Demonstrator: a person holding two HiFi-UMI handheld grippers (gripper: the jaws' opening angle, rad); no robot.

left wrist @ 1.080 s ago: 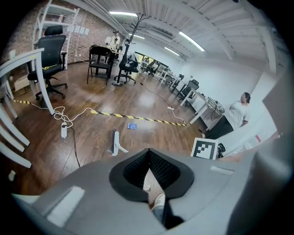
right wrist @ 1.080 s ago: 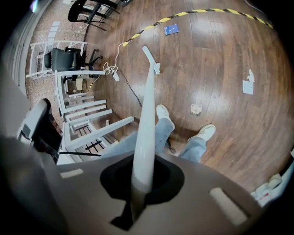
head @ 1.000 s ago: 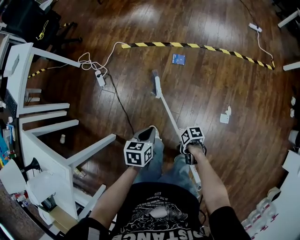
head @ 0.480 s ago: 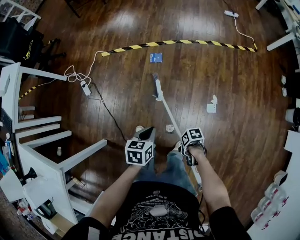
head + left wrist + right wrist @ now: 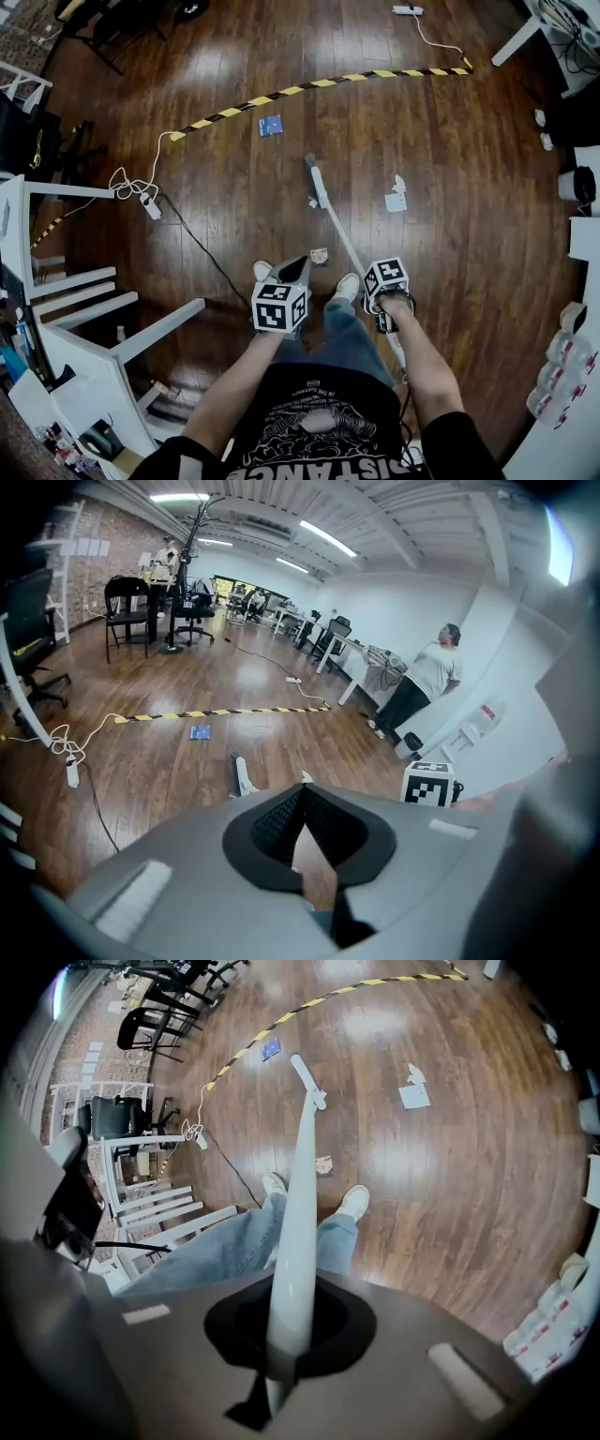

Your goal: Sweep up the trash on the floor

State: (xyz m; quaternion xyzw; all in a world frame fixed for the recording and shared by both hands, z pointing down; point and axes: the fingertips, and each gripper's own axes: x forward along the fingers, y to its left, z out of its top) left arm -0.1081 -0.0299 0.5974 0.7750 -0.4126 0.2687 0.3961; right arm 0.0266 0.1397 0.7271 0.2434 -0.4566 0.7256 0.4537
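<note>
Head view, trash: a crumpled white paper (image 5: pixel 396 200) is lying on the dark wooden plank floor (image 5: pixel 469 244), just right of the broom head. A small tan scrap (image 5: pixel 320 255) is lying just ahead of the person's white shoes (image 5: pixel 346 286). A flat blue packet (image 5: pixel 271 125) is lying farther out, near the yellow-and-black striped tape (image 5: pixel 309 86).
Hard to make out: the broom's bristles are showing only as a small dark tuft, and a tiny pale bit beside them is too small to identify. The handle's near end is passing out of sight behind the person's right hand and forearm.
Long white broom (image 5: pixel 298 1176): it is slanting forward and down from the right gripper (image 5: pixel 284 1340), with its head touching the floor well ahead of the shoes.
Trash relative to the grippers: every piece is lying on the floor, well apart from both grippers. The tan scrap is sitting nearest, left of the handle, and the paper is lying ahead of the right gripper on the handle's right side.
Right gripper: its jaws are clamping round the broom handle.
Left gripper (image 5: pixel 302 789): its jaws are pressing together at the tips with nothing between them, and it is hanging left of the handle.
Surroundings: a white power strip (image 5: pixel 150 206) with its cable is lying at the left, near a white table frame (image 5: pixel 103 309) that the picture edge is cutting off.
</note>
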